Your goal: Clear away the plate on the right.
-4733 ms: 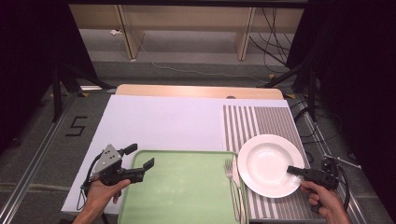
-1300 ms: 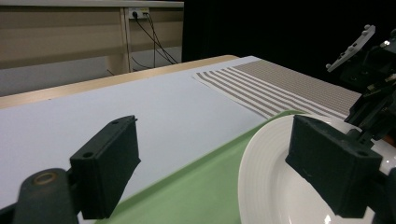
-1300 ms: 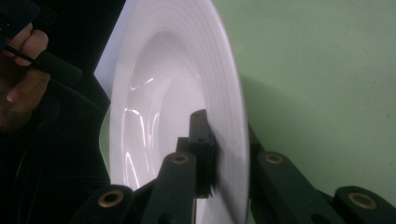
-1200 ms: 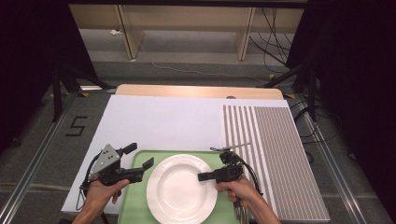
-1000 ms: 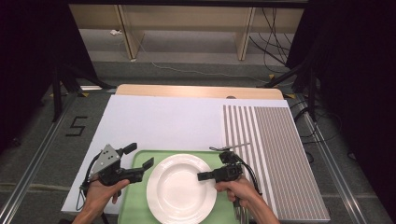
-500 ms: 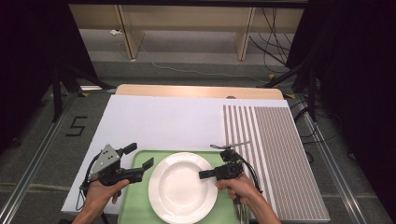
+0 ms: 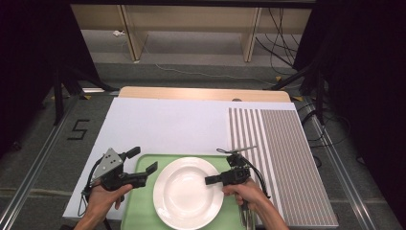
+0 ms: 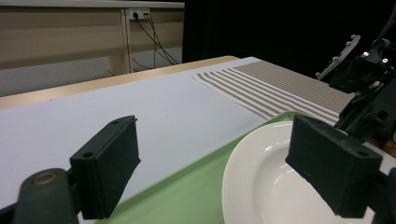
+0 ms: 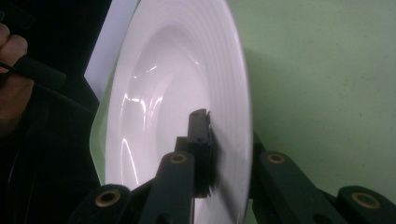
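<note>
The plate [image 7: 187,199] is white, round and glossy, with a broad rim ringed by fine concentric ridges and a shallow sunken centre that catches highlights. It sits over the green tray [image 7: 139,211] at the near edge of the table, covering most of the tray's middle and right part.

The right gripper [image 7: 210,180] is clamped on the plate's right rim. In the right gripper view one jaw presses on the upper face of the rim and the other lies beneath it, against the tray side. Whether the plate rests flat on the tray or is held slightly off it cannot be told.

The left gripper [image 7: 143,162] is held at the tray's left edge, jaws spread wide with nothing between them; in the left gripper view the plate [image 8: 271,182] lies just beyond its right jaw, apart from it.

A striped placemat [image 7: 282,158] lies right of the tray on the white table sheet [image 7: 167,124].
</note>
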The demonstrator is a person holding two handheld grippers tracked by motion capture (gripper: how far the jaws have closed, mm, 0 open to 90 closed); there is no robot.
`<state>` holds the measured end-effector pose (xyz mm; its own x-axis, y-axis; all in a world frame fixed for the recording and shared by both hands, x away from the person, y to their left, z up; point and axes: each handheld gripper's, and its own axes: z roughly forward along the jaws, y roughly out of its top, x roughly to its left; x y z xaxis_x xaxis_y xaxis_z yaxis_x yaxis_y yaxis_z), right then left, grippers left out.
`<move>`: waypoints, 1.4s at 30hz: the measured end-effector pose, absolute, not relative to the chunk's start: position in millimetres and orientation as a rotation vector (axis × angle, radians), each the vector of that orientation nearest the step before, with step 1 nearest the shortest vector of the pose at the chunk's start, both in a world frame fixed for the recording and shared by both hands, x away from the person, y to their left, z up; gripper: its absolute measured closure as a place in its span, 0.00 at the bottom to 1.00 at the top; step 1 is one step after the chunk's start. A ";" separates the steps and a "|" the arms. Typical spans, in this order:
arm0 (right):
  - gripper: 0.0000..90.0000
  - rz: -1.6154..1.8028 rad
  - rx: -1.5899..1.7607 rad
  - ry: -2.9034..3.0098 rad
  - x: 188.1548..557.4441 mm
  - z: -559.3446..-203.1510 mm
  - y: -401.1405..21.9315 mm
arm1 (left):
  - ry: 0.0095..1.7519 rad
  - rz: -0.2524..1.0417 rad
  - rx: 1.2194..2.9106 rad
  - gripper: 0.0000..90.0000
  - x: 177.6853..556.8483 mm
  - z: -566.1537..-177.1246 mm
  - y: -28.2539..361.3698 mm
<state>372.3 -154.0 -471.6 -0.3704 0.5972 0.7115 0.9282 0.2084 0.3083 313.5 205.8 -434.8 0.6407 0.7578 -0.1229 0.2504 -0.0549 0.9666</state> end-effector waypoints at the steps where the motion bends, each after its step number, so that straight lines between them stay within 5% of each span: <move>1: 0.90 -1.001 -1.404 -2.048 372.6 -472.1 -154.6 | 0.850 0.508 1.616 0.18 313.7 -434.7 205.7; 42: 0.77 -0.939 -1.409 -2.235 371.2 -474.6 -156.6 | 0.852 0.505 1.623 0.18 314.1 -435.4 204.8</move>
<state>371.2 -156.6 -474.6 -0.4526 0.6674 0.5914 0.8895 0.2911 0.3522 314.1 204.8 -435.4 0.6405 0.7578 -0.1241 0.2558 -0.0583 0.9650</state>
